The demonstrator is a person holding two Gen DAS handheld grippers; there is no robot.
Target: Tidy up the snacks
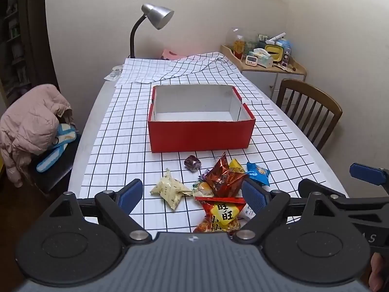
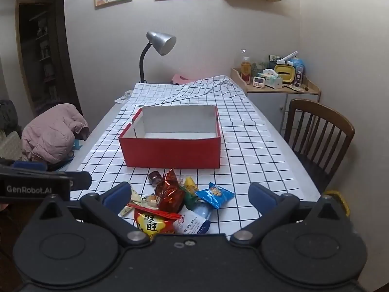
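Two handheld tongs, matte black: the left tongs (image 1: pixel 192 194) carry a ribbed grey housing, round black hubs and silver pivot screws, with blue ribbed pads (image 1: pixel 131 193). The right tongs (image 2: pixel 190 198) share the build (darker body, small holes near its front edge). White "GenRobot.AI" lettering marks the left unit's side, seen from the right camera.

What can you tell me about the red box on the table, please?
The red box is an open, lidless rectangular carton, apparently cardboard, red outside and white inside. Nothing shows inside it. It sits upright and flat on the checked tablecloth, mid-table, beyond the snack pile. No snack or gripper touches it.
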